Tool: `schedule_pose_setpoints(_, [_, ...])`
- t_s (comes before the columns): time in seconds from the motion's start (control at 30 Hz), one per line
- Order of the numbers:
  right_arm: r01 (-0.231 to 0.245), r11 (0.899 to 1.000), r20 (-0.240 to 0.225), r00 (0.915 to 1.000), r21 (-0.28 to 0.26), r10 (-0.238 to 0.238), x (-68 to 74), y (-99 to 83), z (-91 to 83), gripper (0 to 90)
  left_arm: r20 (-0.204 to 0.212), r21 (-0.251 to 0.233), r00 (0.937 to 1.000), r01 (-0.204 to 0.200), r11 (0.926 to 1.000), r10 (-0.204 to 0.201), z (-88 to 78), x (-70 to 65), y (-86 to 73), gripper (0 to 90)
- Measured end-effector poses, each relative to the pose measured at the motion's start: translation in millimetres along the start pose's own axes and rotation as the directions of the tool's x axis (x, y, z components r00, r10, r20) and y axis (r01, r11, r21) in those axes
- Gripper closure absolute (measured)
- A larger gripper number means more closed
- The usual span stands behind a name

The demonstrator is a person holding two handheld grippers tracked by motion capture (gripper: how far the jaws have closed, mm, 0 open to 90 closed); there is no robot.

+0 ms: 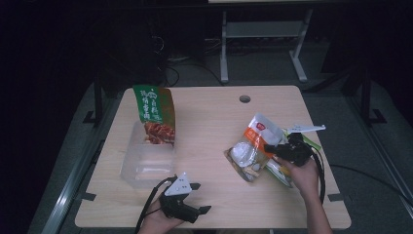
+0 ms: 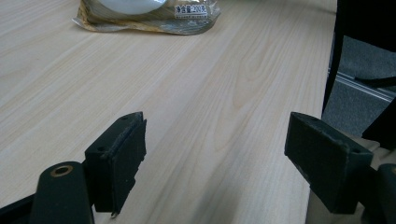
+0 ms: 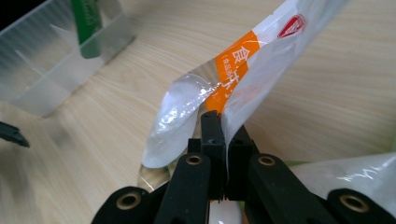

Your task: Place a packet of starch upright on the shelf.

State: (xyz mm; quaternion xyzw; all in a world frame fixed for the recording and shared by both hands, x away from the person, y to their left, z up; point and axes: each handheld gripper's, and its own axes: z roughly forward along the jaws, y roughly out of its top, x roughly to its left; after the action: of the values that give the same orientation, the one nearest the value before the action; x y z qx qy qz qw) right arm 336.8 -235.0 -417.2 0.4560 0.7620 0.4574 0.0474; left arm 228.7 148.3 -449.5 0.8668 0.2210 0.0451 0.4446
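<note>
Up close, right gripper jaws pinch the glossy, crinkled plastic pouch; left gripper jaws stand spread over woodgrain table.

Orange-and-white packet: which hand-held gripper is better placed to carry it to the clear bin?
Right. The right hand-held gripper is shut on the orange-and-white packet; the left hand-held gripper sits open, holding nothing, near the clear bin.

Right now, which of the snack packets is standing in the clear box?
The green packet. It stands upright in the clear box, while the orange-and-white packet is pinched by the right tool.
</note>
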Motion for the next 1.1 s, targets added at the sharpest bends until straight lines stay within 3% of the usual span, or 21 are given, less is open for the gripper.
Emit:
schedule_pose_setpoints(0.2, [0.054,0.998,-0.020,0.9983,-0.027,-0.055,15.2,2.7,-8.1,89.5,-0.001,-0.002,1.0000,-0.001,1.0000,0.001,-0.3,0.3,-0.1,20.2])
schedule_pose_setpoints(0.3, [0.103,0.993,-0.061,0.9925,-0.049,-0.106,29.3,9.2,-12.2,89.7,0.004,0.001,1.0000,0.000,1.0000,0.000,-0.5,1.2,-0.1,20.2])
schedule_pose_setpoints(0.4, [0.113,0.992,-0.079,0.9899,-0.055,-0.117,35.4,12.2,-12.2,89.7,0.005,-0.001,1.0000,0.002,1.0000,-0.002,-1.2,1.7,0.1,20.2])
schedule_pose_setpoints(0.5, [0.143,0.988,-0.123,0.9812,-0.054,-0.149,49.2,17.2,-8.7,89.9,0.004,-0.004,1.0000,-0.003,1.0000,0.003,-0.9,1.8,0.4,20.1])
schedule_pose_setpoints(0.63, [0.162,0.985,-0.148,0.9745,-0.056,-0.168,57.1,19.4,-6.9,89.9,0.003,-0.002,0.9999,-0.011,0.9999,0.011,-0.7,1.1,0.7,20.0])
schedule_pose_setpoints(0.67, [0.180,0.982,-0.165,0.9684,-0.056,-0.187,62.8,21.0,-6.0,89.9,0.003,-0.004,1.0000,-0.009,0.9999,0.009,-0.7,1.0,0.7,20.0])
schedule_pose_setpoints(0.83, [0.209,0.977,-0.192,0.9578,-0.049,-0.214,70.7,22.7,-4.2,89.9,0.008,0.000,1.0000,-0.005,1.0000,0.005,-0.9,1.9,1.0,20.1])
schedule_pose_setpoints(0.97, [0.248,0.967,-0.250,0.9336,-0.066,-0.256,80.6,23.6,-0.1,89.8,0.004,0.002,1.0000,-0.008,1.0000,0.008,-0.9,1.3,1.3,20.1])
schedule_pose_setpoints(1.1, [0.278,0.959,-0.276,0.9189,-0.056,-0.282,85.6,23.2,7.1,89.9,0.006,0.009,0.9999,-0.012,0.9999,0.012,0.9,1.0,1.5,20.1])
